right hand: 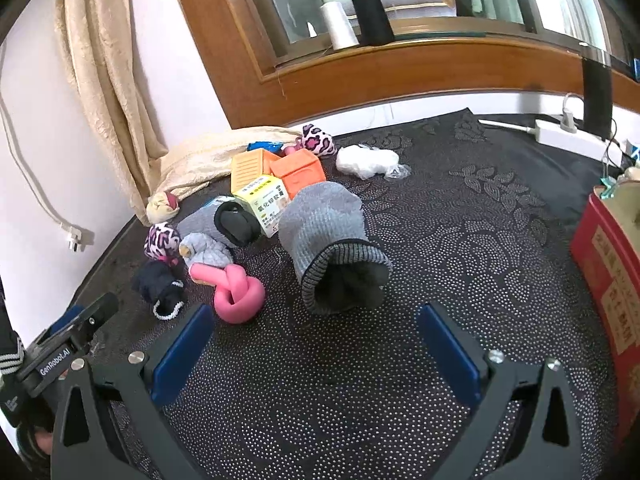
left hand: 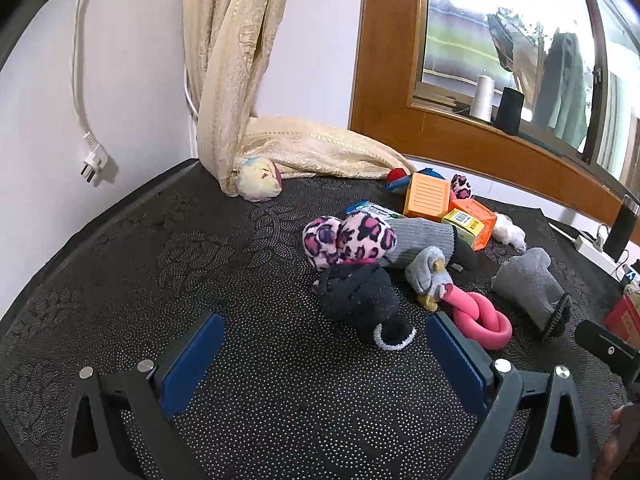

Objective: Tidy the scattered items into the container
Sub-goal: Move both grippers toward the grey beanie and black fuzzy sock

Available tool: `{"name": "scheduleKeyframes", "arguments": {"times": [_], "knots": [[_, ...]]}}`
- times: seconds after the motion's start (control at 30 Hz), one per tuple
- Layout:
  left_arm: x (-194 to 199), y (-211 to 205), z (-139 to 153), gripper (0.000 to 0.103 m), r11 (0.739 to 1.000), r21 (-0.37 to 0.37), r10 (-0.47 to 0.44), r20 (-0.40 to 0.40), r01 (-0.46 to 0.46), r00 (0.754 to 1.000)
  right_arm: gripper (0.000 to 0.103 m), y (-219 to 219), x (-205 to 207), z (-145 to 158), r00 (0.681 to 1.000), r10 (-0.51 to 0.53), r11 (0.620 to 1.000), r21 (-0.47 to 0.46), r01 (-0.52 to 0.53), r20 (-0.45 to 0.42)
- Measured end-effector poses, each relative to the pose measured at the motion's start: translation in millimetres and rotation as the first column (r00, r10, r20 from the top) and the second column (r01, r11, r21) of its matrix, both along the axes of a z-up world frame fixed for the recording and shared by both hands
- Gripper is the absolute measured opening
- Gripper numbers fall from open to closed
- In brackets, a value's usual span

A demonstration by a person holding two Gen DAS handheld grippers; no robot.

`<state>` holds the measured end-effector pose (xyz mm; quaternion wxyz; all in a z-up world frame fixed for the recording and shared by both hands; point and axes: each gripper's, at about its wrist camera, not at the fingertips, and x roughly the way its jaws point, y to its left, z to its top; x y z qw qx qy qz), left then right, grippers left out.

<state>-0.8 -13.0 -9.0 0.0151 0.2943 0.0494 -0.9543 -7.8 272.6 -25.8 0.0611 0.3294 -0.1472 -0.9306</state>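
Scattered items lie on a dark patterned table cloth (left hand: 160,264). A black sock bundle (left hand: 360,300) sits just ahead of my open left gripper (left hand: 324,336), with a pink leopard plush (left hand: 348,240) behind it and a knotted pink tube (left hand: 480,320) by the right finger. My open, empty right gripper (right hand: 316,328) faces a grey knit sock (right hand: 328,240), its cuff toward me. The pink tube (right hand: 236,292) lies left of it. Orange boxes (right hand: 296,172) and a yellow carton (right hand: 264,204) lie behind. A red container (right hand: 604,272) stands at the right edge.
A cream curtain (left hand: 232,80) hangs at the back left, its end pooled on the table. A wooden window frame (right hand: 360,72) with thread spools (right hand: 340,24) runs along the back. A white power strip (right hand: 568,136) lies at the far right. A plug (left hand: 94,162) dangles on the left wall.
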Motion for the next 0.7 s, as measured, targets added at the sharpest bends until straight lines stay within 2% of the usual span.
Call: {"name": "scheduleKeyframes", "arguments": {"times": [0.5, 0.7], "knots": [[-3.1, 0.7, 0.8, 0.103, 1.0, -0.013, -0.004, 0.024, 0.004, 1.0, 0.103, 1.1, 2.4, 3.3, 1.0, 0.002, 1.0, -0.011, -0.002, -0.015], [-8.9, -4.7, -2.4, 0.103, 1.0, 0.004, 0.008, 0.062, -0.008, 0.998, 0.103, 1.2, 2.4, 3.4, 1.0, 0.001, 1.0, -0.014, -0.001, -0.014]]}}
